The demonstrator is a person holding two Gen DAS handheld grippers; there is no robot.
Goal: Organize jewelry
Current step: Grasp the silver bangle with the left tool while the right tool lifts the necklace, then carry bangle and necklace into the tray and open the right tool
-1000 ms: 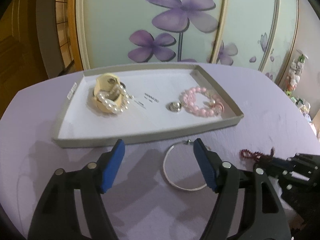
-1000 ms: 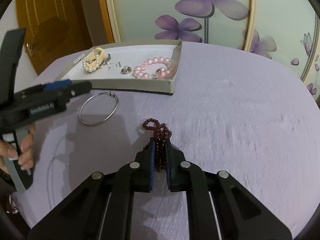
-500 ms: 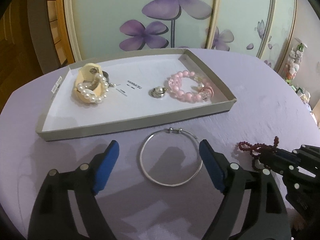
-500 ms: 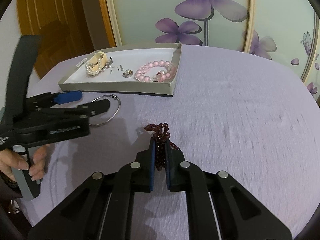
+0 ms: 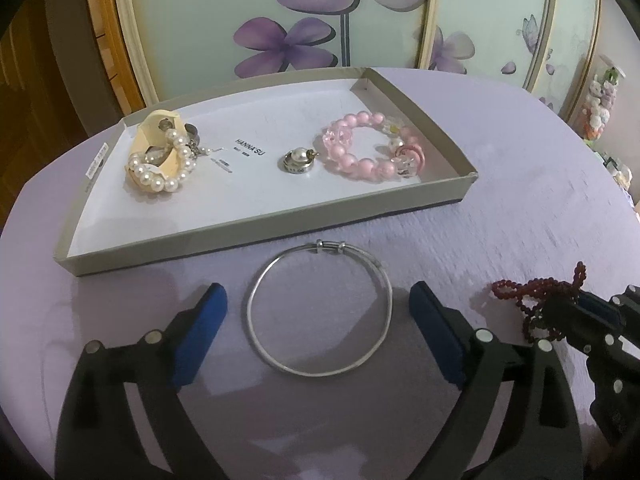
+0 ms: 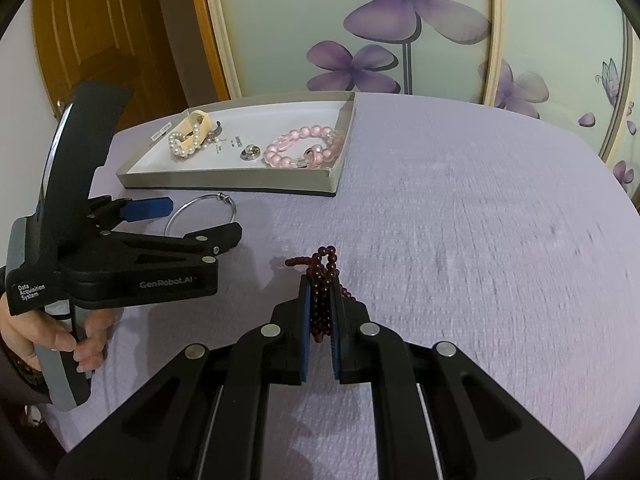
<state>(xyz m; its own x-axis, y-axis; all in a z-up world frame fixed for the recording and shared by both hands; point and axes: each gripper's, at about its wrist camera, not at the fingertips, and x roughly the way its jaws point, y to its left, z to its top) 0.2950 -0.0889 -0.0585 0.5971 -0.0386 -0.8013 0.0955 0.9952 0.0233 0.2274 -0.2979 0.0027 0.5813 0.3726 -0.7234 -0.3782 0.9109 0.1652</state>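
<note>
Your left gripper (image 5: 318, 312) is wide apart around the bangle (image 5: 319, 309) on the cloth, near the tray (image 5: 256, 236). It looks stiff, thin and slippery; take its rim. Your right gripper (image 6: 320, 312) clamps the limp beads (image 6: 322, 280).

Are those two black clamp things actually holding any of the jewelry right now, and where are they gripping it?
The right gripper pinches the dark red bead string around its bunched middle. The left gripper is open and holds nothing, with the silver bangle between its fingers.
</note>
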